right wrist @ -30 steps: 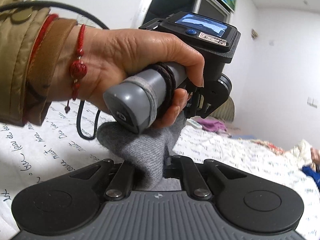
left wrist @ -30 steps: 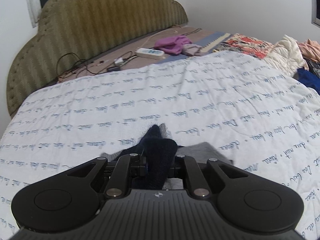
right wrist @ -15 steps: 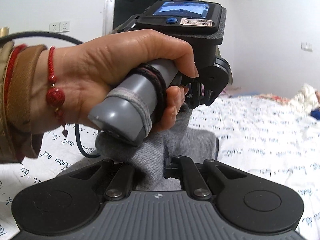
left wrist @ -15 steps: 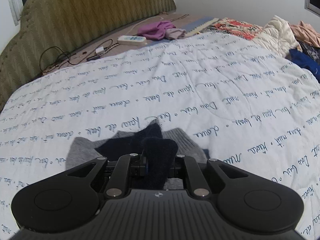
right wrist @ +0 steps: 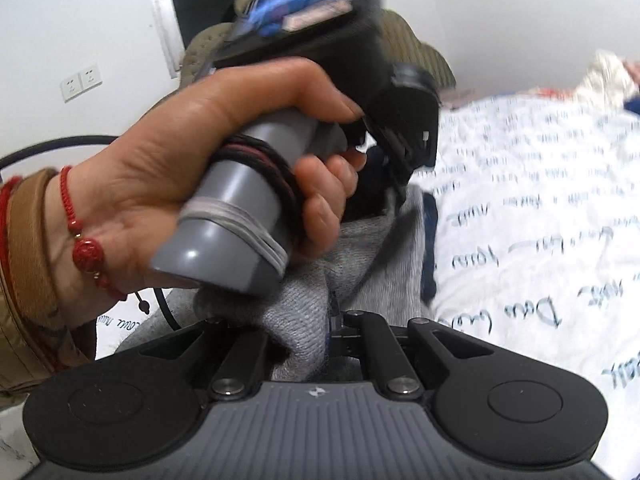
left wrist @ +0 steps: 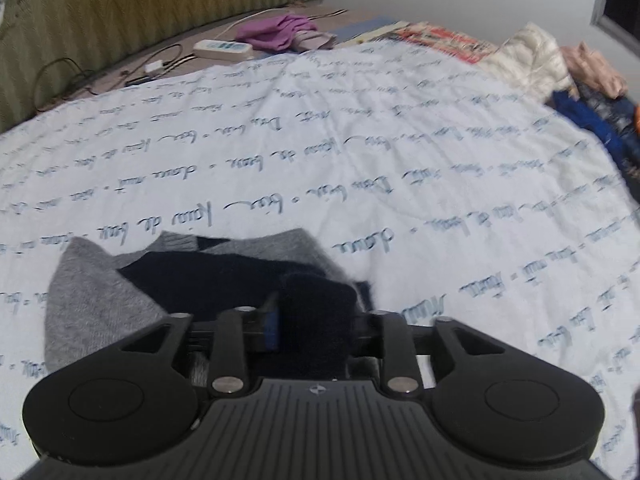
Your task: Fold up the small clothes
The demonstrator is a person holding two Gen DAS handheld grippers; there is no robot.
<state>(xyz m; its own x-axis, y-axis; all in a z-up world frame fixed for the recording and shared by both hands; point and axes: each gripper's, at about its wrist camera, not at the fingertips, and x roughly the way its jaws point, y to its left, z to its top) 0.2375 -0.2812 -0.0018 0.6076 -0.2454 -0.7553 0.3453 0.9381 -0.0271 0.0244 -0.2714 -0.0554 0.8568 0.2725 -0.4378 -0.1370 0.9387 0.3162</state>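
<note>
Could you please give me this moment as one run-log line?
step: laying sock on quilt | left tongs: opening, dark cuff between | right tongs: shut on sock's grey end

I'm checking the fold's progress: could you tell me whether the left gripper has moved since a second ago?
Yes. The left gripper has dipped toward the quilt: the headboard has slid up and out of its view, and the grey and navy garment now lies spread below it.
</note>
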